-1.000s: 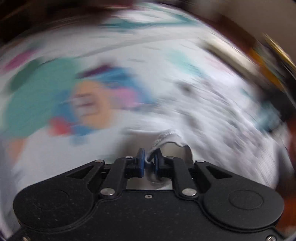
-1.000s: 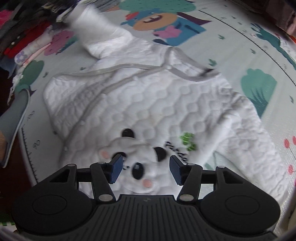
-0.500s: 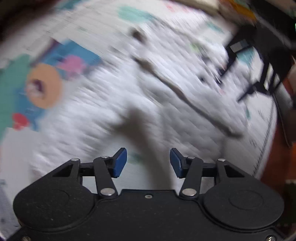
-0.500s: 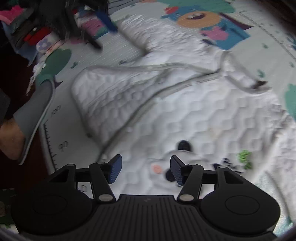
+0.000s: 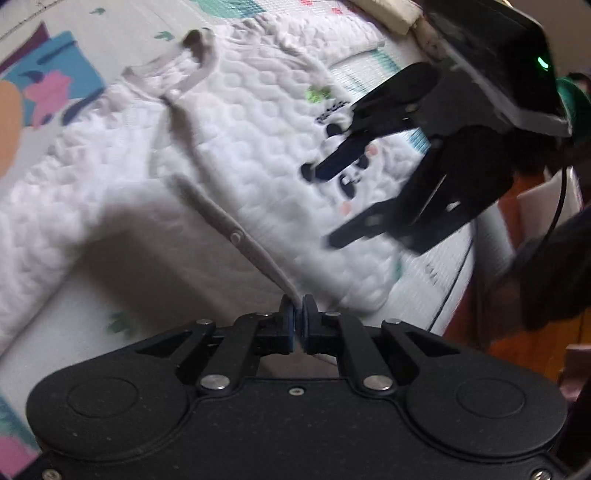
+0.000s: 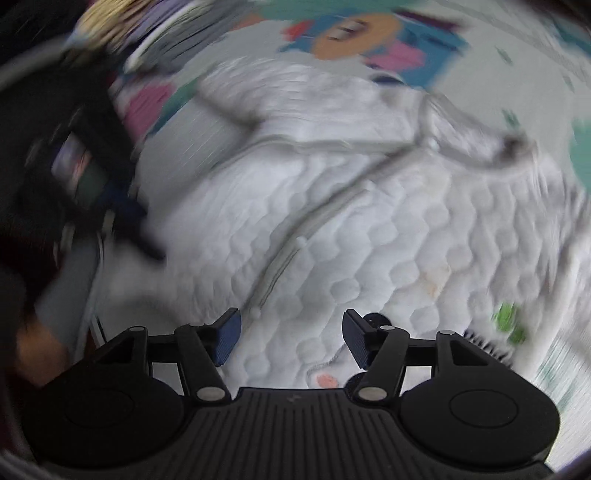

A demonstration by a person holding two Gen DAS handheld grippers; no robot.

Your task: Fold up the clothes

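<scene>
A white quilted baby jacket [image 5: 236,147] with grey trim and a panda patch [image 5: 351,173] lies spread on a colourful play mat [image 5: 74,37]. My left gripper [image 5: 298,314] is shut on the grey trimmed front edge at the jacket's hem. My right gripper [image 6: 290,332] is open and empty, hovering just above the panda patch area of the jacket [image 6: 369,240]. It also shows in the left wrist view [image 5: 325,206], jaws apart over the panda. The left gripper shows blurred at the left of the right wrist view [image 6: 92,192].
The mat's edge and a reddish floor [image 5: 517,332] lie at the right of the left wrist view. A pile of folded clothes [image 6: 122,29] sits at the top left of the right wrist view. A cartoon print [image 6: 358,33] marks the mat beyond the jacket.
My left gripper let go of the sleeve, swung across the jacket, and has now closed on the front edge at the hem. My right gripper stayed open and shifted slightly over the panda patch.
</scene>
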